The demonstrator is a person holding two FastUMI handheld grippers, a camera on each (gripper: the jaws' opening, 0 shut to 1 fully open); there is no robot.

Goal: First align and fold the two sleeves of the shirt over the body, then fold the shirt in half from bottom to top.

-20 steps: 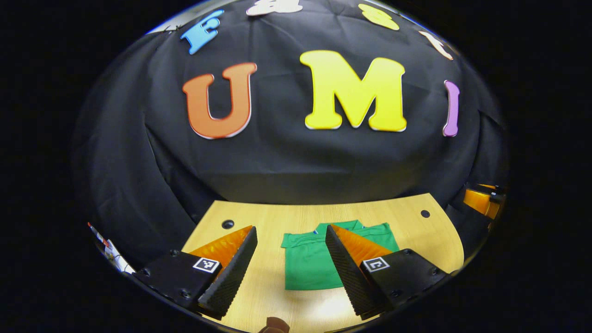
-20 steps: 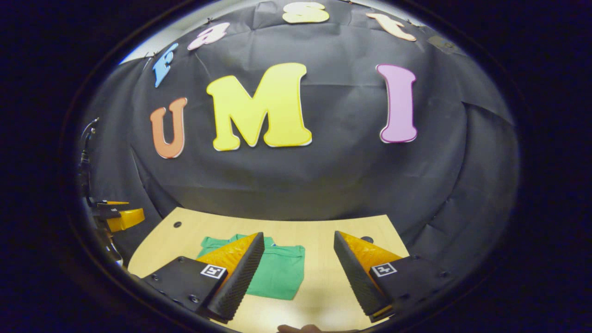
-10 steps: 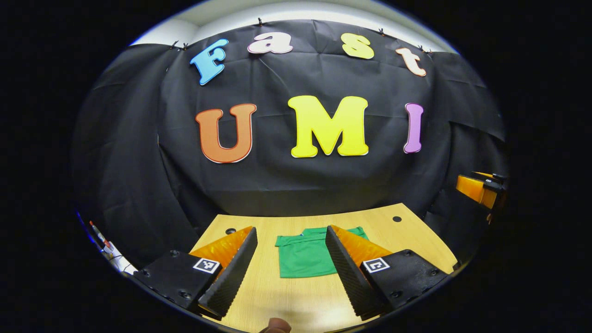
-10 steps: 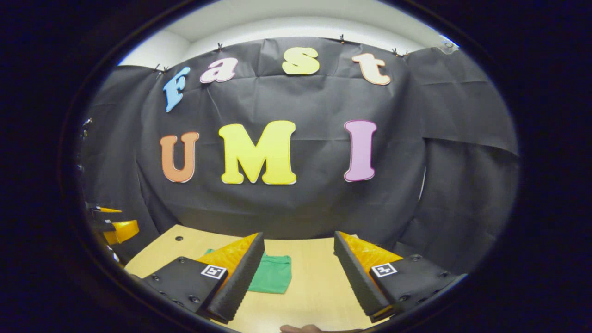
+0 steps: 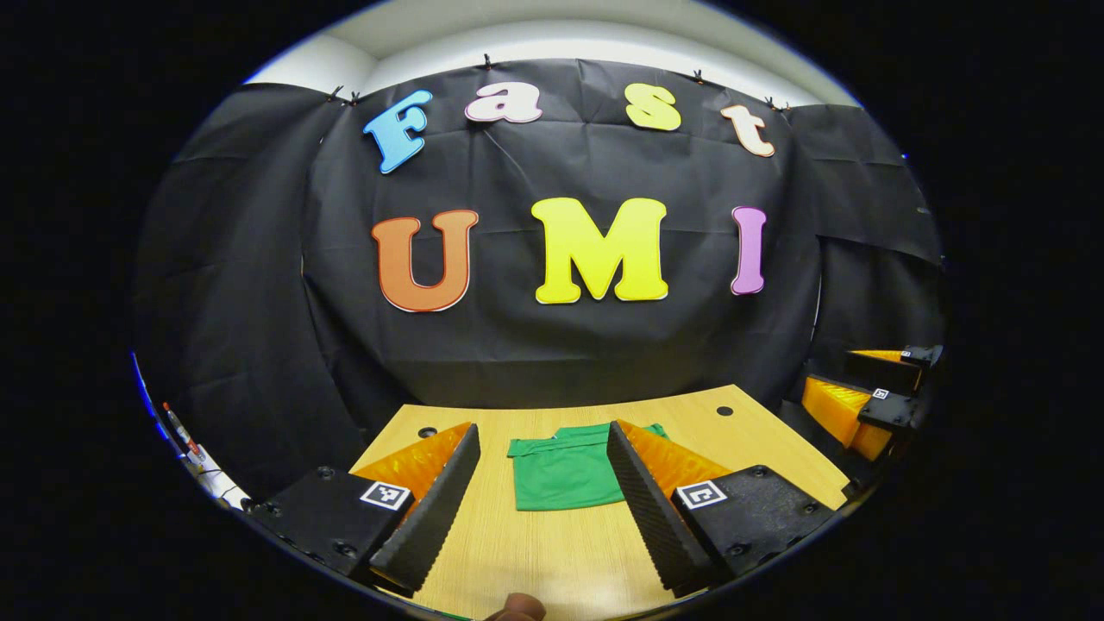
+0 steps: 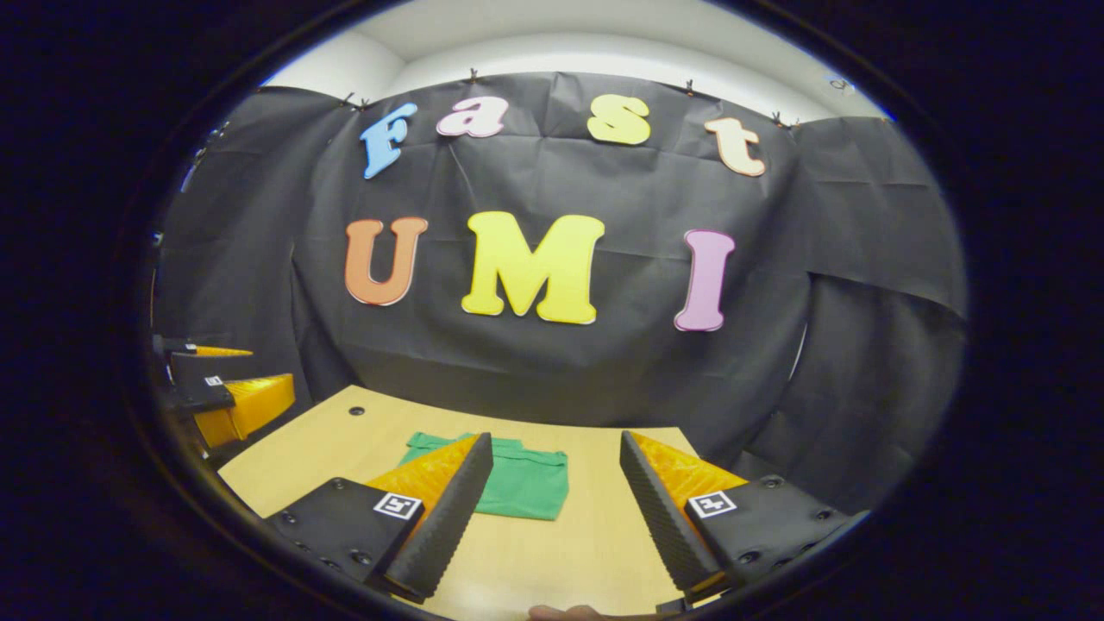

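A green shirt (image 5: 562, 467) lies folded into a compact rectangle on the wooden table (image 5: 552, 552), collar end toward the back wall. My left gripper (image 5: 543, 492) hovers open well in front of it, above the table's near part, with nothing between its fingers. In the right gripper view the same shirt (image 6: 526, 481) lies left of centre, partly behind one finger. My right gripper (image 6: 556, 500) is open too, held off the cloth and to its right. Each view catches the other gripper at its edge: the right gripper (image 5: 871, 392) and the left gripper (image 6: 220, 392).
The table has small round holes near its back corners (image 5: 427, 431) (image 5: 724, 410) (image 6: 356, 410). Black cloth walls stand close behind and beside it. A fingertip (image 5: 516, 607) of the holding hand shows at the bottom edge.
Both grippers have drawn back and up from the shirt, which now looks smaller and farther off. More of the back wall and ceiling shows. The shirt has stayed folded and still.
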